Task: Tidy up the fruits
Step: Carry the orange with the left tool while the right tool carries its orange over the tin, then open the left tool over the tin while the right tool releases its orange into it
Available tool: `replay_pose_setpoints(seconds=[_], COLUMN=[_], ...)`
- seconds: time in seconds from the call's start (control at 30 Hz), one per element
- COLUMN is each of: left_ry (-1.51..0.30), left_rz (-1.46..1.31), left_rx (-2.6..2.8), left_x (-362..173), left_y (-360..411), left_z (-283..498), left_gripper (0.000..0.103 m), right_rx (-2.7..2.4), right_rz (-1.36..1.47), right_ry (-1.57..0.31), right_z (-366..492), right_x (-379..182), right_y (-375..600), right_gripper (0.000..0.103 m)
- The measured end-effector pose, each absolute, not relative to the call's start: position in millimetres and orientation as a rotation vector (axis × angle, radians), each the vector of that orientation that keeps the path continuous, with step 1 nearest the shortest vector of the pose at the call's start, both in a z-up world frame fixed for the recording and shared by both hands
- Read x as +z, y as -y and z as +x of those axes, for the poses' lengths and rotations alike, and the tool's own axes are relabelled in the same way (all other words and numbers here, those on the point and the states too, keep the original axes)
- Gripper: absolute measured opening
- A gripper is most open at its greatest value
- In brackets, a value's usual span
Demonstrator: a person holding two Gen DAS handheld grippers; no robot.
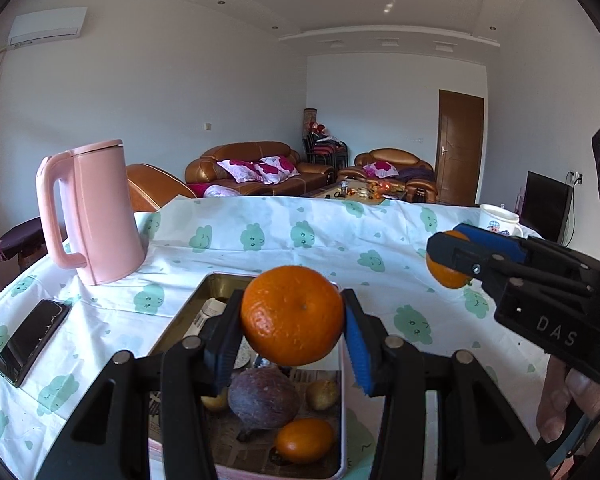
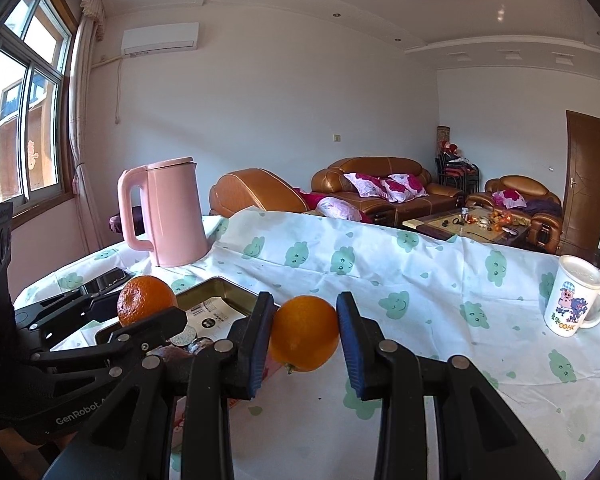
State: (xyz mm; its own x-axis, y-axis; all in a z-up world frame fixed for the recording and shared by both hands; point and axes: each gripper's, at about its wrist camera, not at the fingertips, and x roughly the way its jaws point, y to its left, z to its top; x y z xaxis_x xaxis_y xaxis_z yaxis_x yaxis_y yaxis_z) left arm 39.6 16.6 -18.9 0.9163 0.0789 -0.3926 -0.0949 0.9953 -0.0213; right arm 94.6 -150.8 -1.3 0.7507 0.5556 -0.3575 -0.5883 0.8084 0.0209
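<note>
Two oranges aloft over a cloth-covered table: the left gripper has its blue pads clamped on a large orange, held above the open metal tin in the near centre, while the right gripper pinches a smaller orange on the right, above the tablecloth just beside the tin's right edge.

The tin already holds a dark purple fruit, another orange and two small brownish fruits — so space at its near end looks tight. The likeliest trouble, by this view, is a drop from height: either orange released from where it hangs could bounce off the fruit below or strike the rim and roll across the cloth toward the table edge. The two grippers are also near each other; if both go for the tin at once, their fingers could knock together and jar a fruit loose. Round, smooth skin held at two narrow pads may slip if the squeeze eases.

Both grippers are held roughly level, pointing toward the far side of the table — the left one over the tin, the right one angled in from the right. A pink kettle and a phone sit at far left, a printed mug at far right, all well apart from the work.
</note>
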Motion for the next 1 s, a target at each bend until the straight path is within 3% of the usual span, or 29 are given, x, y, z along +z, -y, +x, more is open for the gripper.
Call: replay_pose_setpoints(seconds=[0.43, 1.0], left_ry=[-0.437, -0.545], left_rz=[-0.062, -0.023], left_rx=[0.203, 0.24], left_x=[-22.3, -45.2], left_y=[-72.5, -103.5], left_z=[38.9, 57.4], left_gripper=[0.048, 0.048], right_rx=[0.709, 0.729], right_rz=[-0.138, -0.139], right_ry=[-0.367, -0.515], right_z=[96.4, 127.5], right_x=[3.5, -32.9], right_y=[100.6, 57.8], right_gripper=[0.035, 0.035])
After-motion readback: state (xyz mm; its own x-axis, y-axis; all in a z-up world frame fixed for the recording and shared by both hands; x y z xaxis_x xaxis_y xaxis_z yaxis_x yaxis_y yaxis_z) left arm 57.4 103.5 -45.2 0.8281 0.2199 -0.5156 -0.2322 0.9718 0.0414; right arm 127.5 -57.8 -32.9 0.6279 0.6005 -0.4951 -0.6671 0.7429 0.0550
